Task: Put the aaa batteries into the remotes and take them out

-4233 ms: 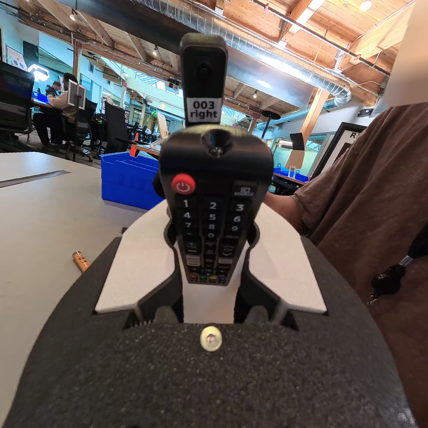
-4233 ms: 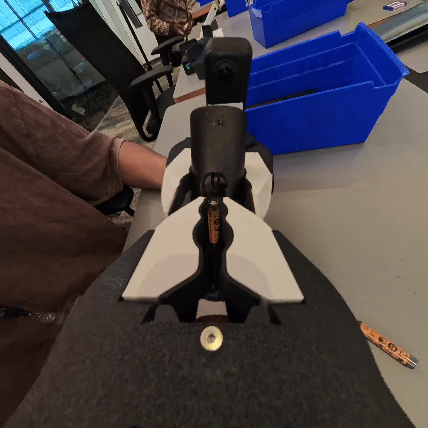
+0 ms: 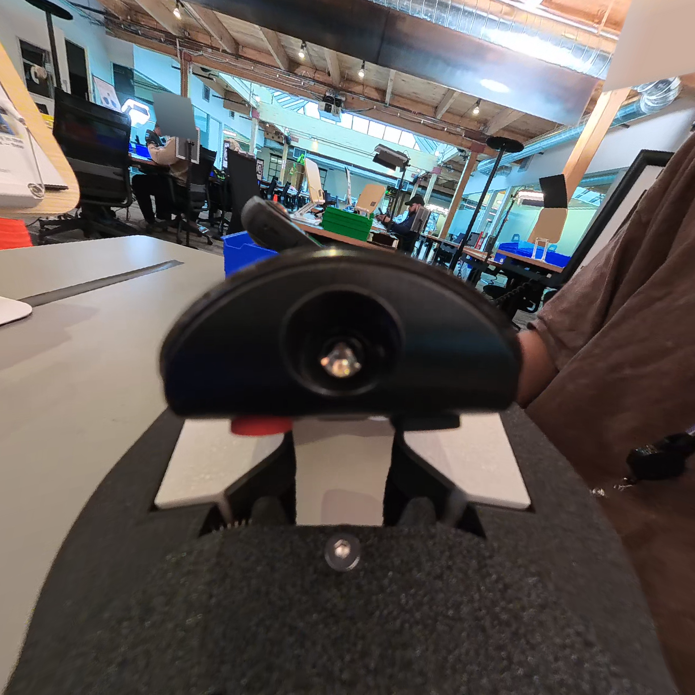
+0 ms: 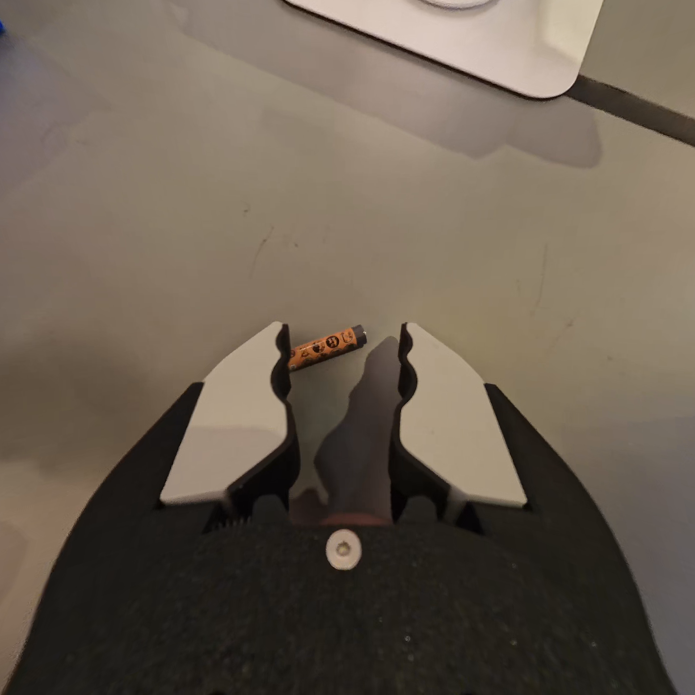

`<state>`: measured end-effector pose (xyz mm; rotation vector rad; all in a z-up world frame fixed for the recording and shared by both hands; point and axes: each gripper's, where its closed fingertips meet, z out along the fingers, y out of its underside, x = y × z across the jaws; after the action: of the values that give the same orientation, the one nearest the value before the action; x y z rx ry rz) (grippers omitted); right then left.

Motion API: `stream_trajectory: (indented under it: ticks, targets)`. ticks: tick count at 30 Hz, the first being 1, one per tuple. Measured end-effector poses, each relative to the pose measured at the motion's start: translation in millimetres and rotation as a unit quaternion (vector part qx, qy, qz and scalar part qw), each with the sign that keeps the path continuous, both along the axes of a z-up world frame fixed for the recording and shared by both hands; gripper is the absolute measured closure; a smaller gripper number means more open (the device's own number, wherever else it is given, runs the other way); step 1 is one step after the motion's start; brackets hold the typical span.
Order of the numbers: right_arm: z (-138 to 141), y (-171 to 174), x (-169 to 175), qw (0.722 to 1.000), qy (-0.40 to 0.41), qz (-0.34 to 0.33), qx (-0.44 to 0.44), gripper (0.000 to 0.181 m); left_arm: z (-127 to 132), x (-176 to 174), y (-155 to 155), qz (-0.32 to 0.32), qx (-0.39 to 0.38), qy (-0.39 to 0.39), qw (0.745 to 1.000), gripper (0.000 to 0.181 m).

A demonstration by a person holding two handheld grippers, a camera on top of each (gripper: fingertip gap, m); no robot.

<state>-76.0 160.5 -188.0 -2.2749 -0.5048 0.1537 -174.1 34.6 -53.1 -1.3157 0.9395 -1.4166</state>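
My left gripper (image 3: 340, 432) is shut on a black remote (image 3: 338, 346). The remote's front end points at the camera and fills the middle of the left wrist view, hiding the fingertips. Its red button (image 3: 259, 427) peeks out below. My right gripper (image 4: 344, 331) is open and empty, pointing down at the grey table (image 4: 188, 225). An orange AAA battery (image 4: 327, 348) lies on the table between the fingertips, close to the left finger (image 4: 244, 395). No battery shows in the remote from this angle.
A white flat base (image 4: 470, 37) lies on the table beyond the battery, next to a dark groove (image 4: 639, 109). A blue bin (image 3: 244, 252) stands behind the remote. A person's brown sleeve (image 3: 620, 338) is at the right. People sit at desks far behind.
The right gripper has left the remote, let go of the battery it held and now hangs open over a battery on the table. The remote has tipped end-on toward the left camera.
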Motion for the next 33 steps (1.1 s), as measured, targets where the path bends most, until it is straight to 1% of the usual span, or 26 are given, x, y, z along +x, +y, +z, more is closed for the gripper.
stream_trajectory:
  ticks: [3,6,7,9,11,13,16,17,21,23,26,27,28,30,32,33]
  targets:
    - [-3.1,-3.1,2.3,1.0,-0.007,0.001,-0.013,0.128,-0.4,-0.5,0.8,-0.002,-0.005,-0.002,1.0,0.122]
    - [-5.7,-9.3,-0.6,0.999,0.021,0.004,-0.04,0.129,0.4,-1.7,2.0,-0.004,-0.012,-0.008,1.0,0.122]
    - [-4.3,-10.8,-1.0,0.999,0.027,0.003,-0.044,0.132,0.4,-1.9,2.7,-0.004,-0.014,-0.009,1.0,0.122]
    - [-3.1,-11.2,0.2,0.998,0.025,-0.004,-0.051,0.134,-0.7,-2.2,3.9,-0.004,-0.018,-0.008,1.0,0.122]
    - [-8.0,-11.3,-0.5,0.997,0.023,-0.005,-0.069,0.137,-0.3,-2.6,4.7,-0.005,-0.022,-0.012,1.0,0.122]
    - [-8.4,-9.4,2.0,0.998,0.008,-0.006,-0.066,0.147,0.4,-2.6,4.4,-0.009,-0.029,-0.017,0.999,0.122]
    - [-8.3,-8.6,3.9,0.997,0.011,-0.006,-0.072,0.152,-0.7,-1.7,2.9,-0.012,-0.03,-0.015,0.999,0.068]
    - [-8.4,-8.0,3.9,0.997,0.008,-0.005,-0.073,0.152,-0.9,-1.3,2.3,-0.013,-0.029,-0.013,0.999,0.122]
    - [-8.4,-4.7,2.2,0.997,-0.021,0.014,-0.077,0.156,-1.1,-0.1,1.5,-0.016,-0.033,-0.015,0.999,0.122]
    - [-8.7,-5.2,0.9,0.995,-0.031,0.031,-0.092,0.171,-2.7,0.6,1.5,-0.014,-0.028,-0.009,0.999,0.122]
    - [-8.2,-5.5,1.9,0.991,-0.048,0.053,-0.112,0.171,-5.9,2.2,1.1,-0.014,-0.022,0.002,1.0,0.122]
    - [-4.8,-4.5,1.3,0.991,-0.047,0.065,-0.106,0.171,-6.2,2.3,1.1,-0.016,-0.022,0.003,1.0,0.122]
    - [1.8,-3.6,-1.3,0.992,-0.032,0.08,-0.095,0.171,-6.6,2.1,1.8,-0.016,-0.024,0.003,1.0,0.122]
    - [23.2,-6.8,-14.3,0.988,0.049,0.126,-0.08,0.171,-6.7,1.0,4.4,-0.012,-0.027,0.0,1.0,0.122]
    - [56.1,-14.6,-31.1,0.966,0.171,0.183,-0.061,0.171,-3.7,-1.6,8.3,-0.009,-0.036,-0.015,0.999,0.122]
    - [77.4,-21.4,-40.1,0.945,0.239,0.219,-0.047,0.171,-1.3,-3.1,10.2,-0.009,-0.042,-0.026,0.999,0.122]
